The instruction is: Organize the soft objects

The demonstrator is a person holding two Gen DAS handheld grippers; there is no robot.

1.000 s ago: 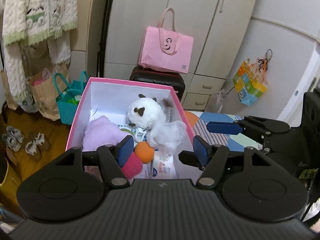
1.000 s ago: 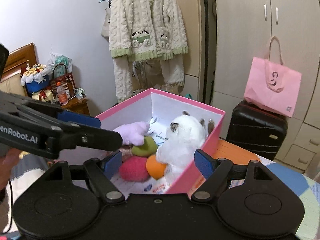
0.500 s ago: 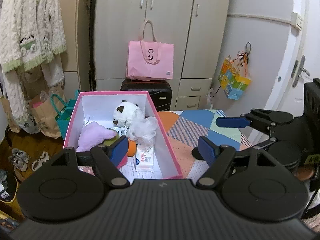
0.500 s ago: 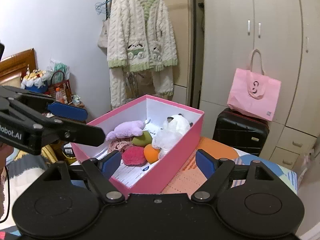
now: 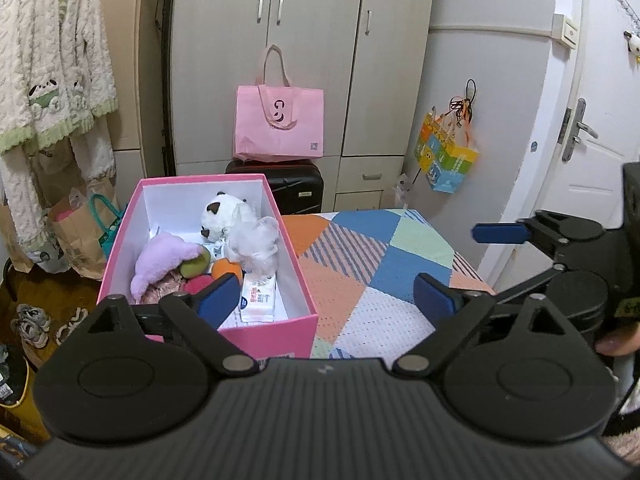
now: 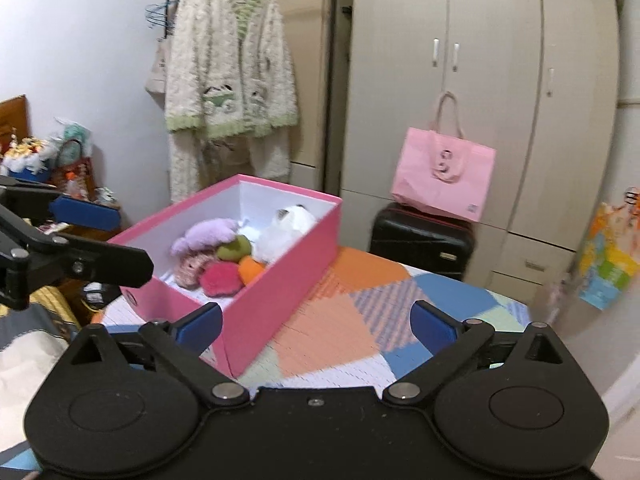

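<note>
The left gripper [image 5: 326, 300] is hanging with its jaws spread wide, gripping nothing — the pink box [image 5: 276, 330] is lying just ahead of its left finger on the patchwork cloth [image 5: 384, 264]. Inside are sitting a white plush [image 5: 236, 224], a purple plush [image 5: 160, 258] and an orange ball [image 5: 226, 269]. The right gripper [image 6: 316, 328] is also gaping empty, the box ahead to its left.

Beige wardrobe [image 5: 304, 60] behind a black suitcase [image 5: 292, 188], white door [image 5: 600, 120] right, cardigan [image 6: 232, 68] hanging left.
</note>
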